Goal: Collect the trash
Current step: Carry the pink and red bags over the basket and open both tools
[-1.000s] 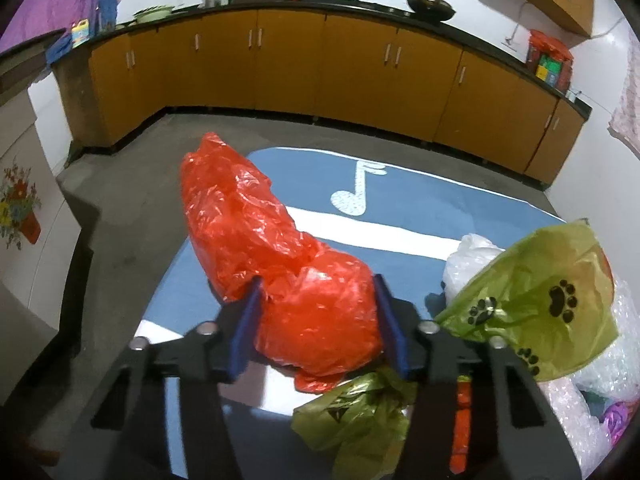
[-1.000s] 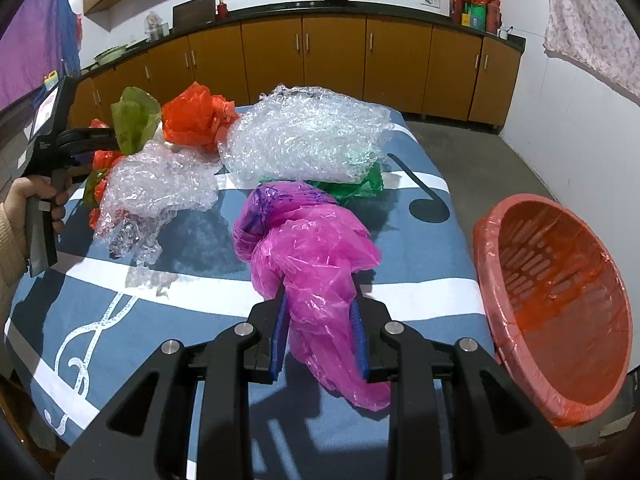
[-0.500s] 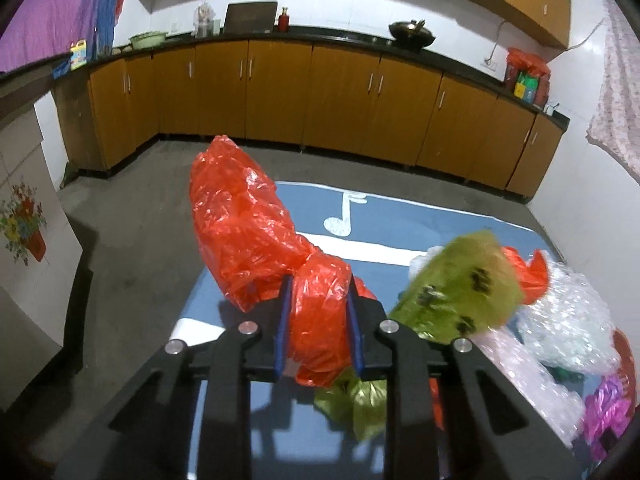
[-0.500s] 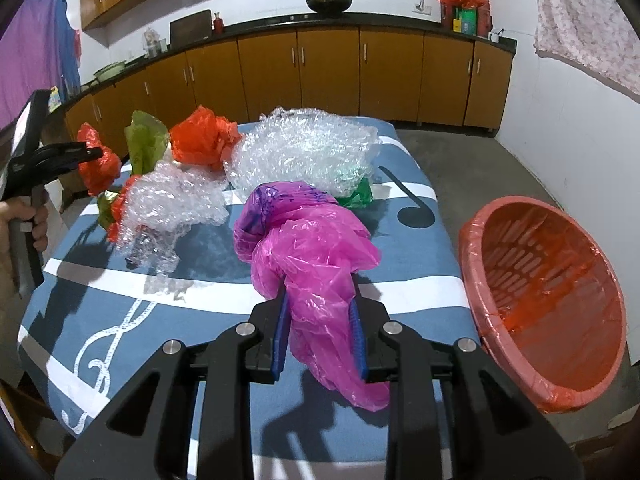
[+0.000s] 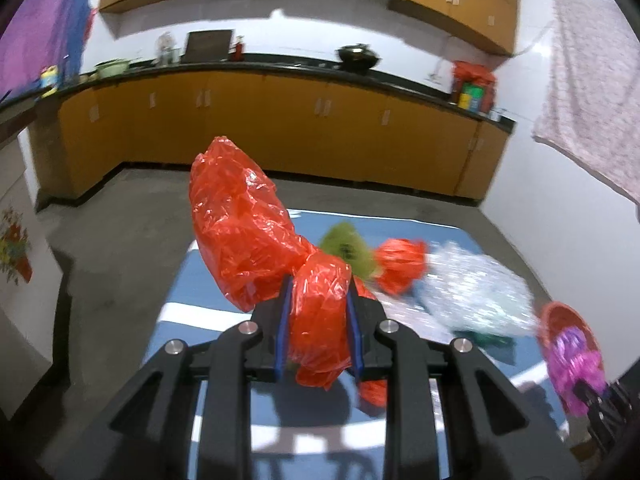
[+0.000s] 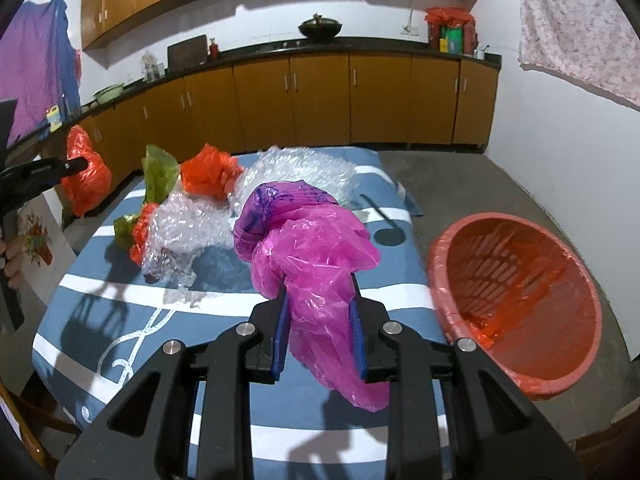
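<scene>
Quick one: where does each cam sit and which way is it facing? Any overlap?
Left wrist: on the left gripper, angled down over the table's left end toward the cabinets; own fingers clamp the red bag.
Right wrist: on the right gripper, facing table and red basket; fingers pinch the pink bag; a hand shows at left.
Shared: both bags, bubble wrap, basket, cabinets.

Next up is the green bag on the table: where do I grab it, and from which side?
Probably the tall upright flap of the green bag, taken from above with the jaws across its thin width. It stands clear of the table, while its lower end is tangled with a red scrap and crowded by bubble wrap.
</scene>
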The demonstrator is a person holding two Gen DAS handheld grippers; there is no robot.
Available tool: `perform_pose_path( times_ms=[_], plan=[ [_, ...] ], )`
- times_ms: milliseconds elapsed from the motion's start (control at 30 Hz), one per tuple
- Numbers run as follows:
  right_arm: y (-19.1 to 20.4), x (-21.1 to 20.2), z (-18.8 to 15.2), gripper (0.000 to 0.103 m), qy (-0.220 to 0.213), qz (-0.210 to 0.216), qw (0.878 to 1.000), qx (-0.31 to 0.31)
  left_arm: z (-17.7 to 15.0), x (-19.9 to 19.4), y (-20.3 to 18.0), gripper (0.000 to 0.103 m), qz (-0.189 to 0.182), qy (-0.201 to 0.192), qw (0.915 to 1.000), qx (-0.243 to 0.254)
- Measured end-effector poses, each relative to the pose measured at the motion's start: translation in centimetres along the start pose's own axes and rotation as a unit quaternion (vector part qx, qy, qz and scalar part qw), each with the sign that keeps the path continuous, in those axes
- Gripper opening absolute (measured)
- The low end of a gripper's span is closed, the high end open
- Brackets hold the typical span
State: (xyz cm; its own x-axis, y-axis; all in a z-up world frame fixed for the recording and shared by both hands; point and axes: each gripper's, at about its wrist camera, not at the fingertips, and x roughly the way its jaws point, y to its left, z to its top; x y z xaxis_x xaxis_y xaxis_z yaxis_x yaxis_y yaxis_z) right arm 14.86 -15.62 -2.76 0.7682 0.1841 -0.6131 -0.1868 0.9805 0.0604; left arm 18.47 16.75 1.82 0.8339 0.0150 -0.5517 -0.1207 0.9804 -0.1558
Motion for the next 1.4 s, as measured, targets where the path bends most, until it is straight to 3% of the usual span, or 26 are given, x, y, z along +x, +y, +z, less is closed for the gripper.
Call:
perform_pose_path(
  times_ms=[300, 600, 767, 1000, 1400],
  plan=[
    [-3.9, -3.0, 0.3, 0.026, -0.025, -0.057, 0.997, 0.036, -1.2, -3.0, -8.2, 0.024, -0.087, -0.005, 0.994, 0.065],
    [-10.1, -5.2, -0.5, 0.026, -0.038, -0.141, 0.984, 0.098, -4.5, -3.0, -17.2, 0.024, -0.155, 0.011, 0.9784, 0.136],
    [-12.7, -5.6, -0.9, 0.026, -0.042, -0.166, 0.978, 0.119, -6.4, -2.2, -21.7, 0.024, -0.193, 0.028, 0.9675, 0.161],
    [-15.0, -6.0, -1.5, 0.026, -0.045, -0.179, 0.972, 0.144, -8.5, -1.0, -26.4, 0.024, -0.234, 0.053, 0.9537, 0.181],
    [-18.1, -4.8, -1.4, 0.026, -0.044, -0.17, 0.968, 0.181, -10.2, 2.1, -32.0, 0.025, -0.271, 0.086, 0.9371, 0.203]
  ],
)
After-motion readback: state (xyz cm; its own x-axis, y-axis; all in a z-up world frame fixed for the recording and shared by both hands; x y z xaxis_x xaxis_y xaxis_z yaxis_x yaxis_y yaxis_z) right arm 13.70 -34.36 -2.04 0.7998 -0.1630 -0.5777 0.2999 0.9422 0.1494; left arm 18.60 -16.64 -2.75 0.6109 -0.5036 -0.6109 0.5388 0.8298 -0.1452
